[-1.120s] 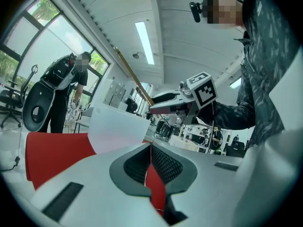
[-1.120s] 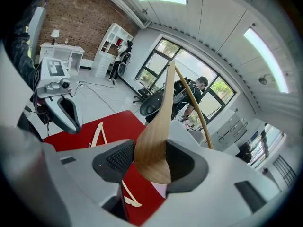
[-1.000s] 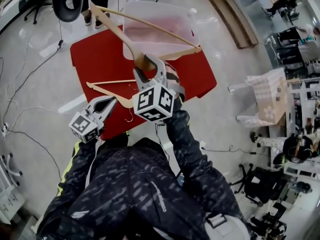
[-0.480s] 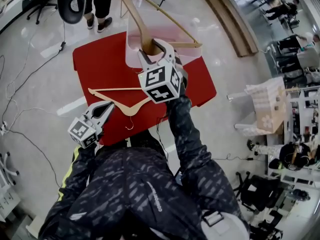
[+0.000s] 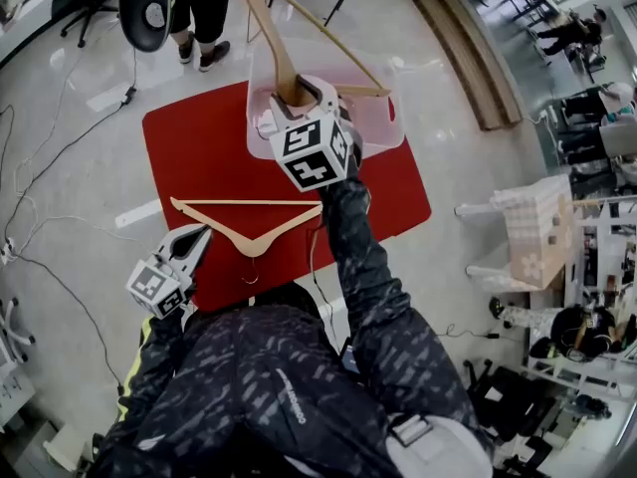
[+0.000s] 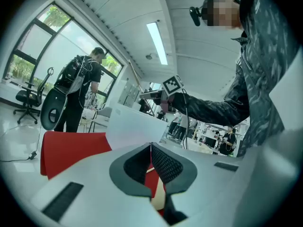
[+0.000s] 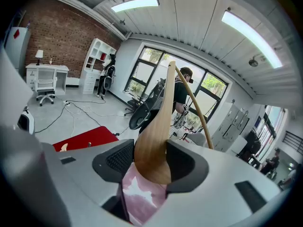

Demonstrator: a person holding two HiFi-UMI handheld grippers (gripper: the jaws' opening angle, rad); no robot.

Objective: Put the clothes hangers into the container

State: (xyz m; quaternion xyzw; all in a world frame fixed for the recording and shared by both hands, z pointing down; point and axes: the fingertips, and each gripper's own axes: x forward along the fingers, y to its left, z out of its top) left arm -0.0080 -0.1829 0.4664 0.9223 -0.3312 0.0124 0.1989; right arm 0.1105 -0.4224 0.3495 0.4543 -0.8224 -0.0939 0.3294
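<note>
Clothes hangers of pale wood, two of them, are seen in the head view: one is held aloft and one lies flat.

The square red table is the largest thing. At its 1 o'clock corner a translucent pinkish plastic container is stood.

The held hanger is gripped at its broad middle neck, over the container's 9 o'clock side. One arm is raised towards 12 o'clock and runs off the top of the frame. The other arm reaches towards 3 o'clock across the container's opening, and the thin crossbar joins them on a slant. Its hook cannot be made out.

The lying hanger is laid on the table's 6 o'clock half. Its long axis runs from 9 to 3 o'clock, with neck and metal hook pointed to 6 o'clock, towards the person.

The right gripper is clamped on the held hanger. Only in the right gripper view are both pads shown pressed against the wood, with the pink container below them.

The left gripper is seen at the table's 7 o'clock edge, apart from the lying hanger. In the left gripper view its jaws are shown closed tip to tip, with nothing between them. Of the lying hanger only a pale sliver is shown there.
</note>
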